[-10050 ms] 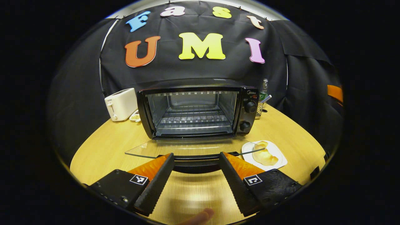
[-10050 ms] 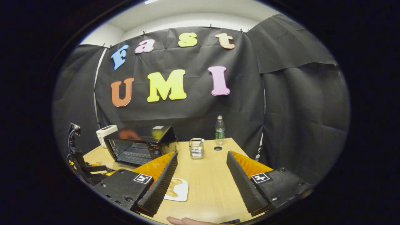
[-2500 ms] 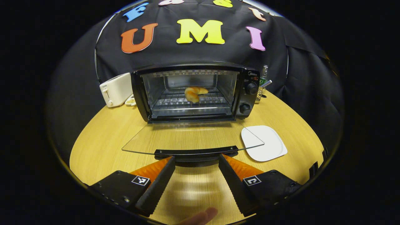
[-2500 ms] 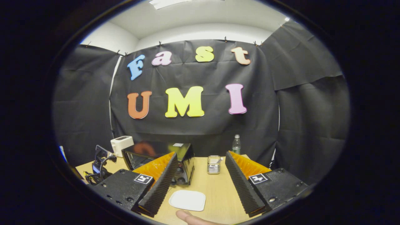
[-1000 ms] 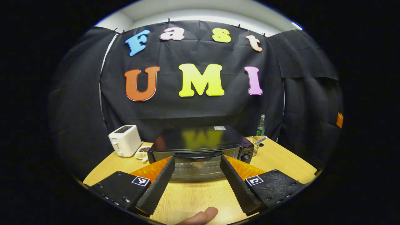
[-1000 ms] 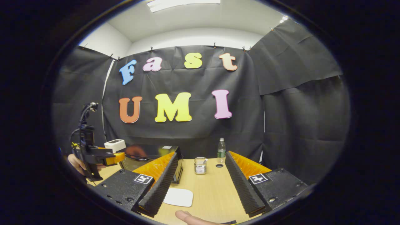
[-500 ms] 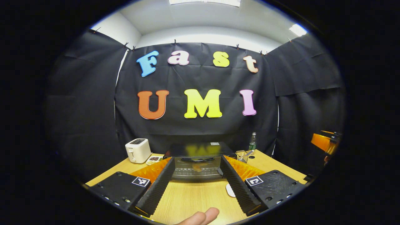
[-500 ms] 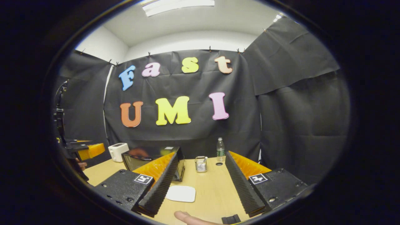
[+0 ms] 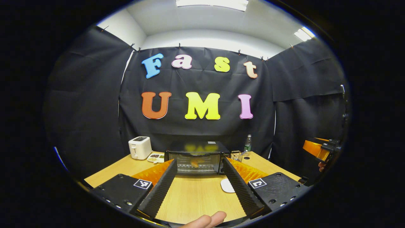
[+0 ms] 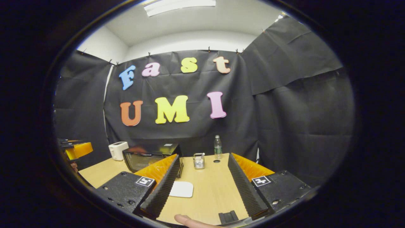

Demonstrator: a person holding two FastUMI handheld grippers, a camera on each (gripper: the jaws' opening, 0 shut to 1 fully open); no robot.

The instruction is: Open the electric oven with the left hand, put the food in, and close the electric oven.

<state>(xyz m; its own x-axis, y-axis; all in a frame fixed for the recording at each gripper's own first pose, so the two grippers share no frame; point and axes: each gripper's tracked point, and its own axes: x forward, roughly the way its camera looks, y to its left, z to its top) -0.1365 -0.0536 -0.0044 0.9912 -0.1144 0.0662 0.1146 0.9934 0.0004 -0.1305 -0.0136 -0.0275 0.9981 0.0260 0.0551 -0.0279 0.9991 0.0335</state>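
- Oven [image 9: 196, 157] stands shut on the table [image 9: 193, 196], food [image 9: 195, 163] behind its glass.
- Left gripper [image 9: 197, 180] spread, holding nothing.
- Right gripper [image 10: 203, 179] spread above the bare white plate [image 10: 181, 189].

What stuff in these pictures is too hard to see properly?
- Food in the oven, left gripper view: a small orange blur behind the glass door; its kind can't be told.
- Small dish beside the toaster, left gripper view: contents too tiny.
- White plate, left gripper view: partly hidden by the left gripper finger.
- Oven front, right gripper view: partly covered by the right gripper finger.
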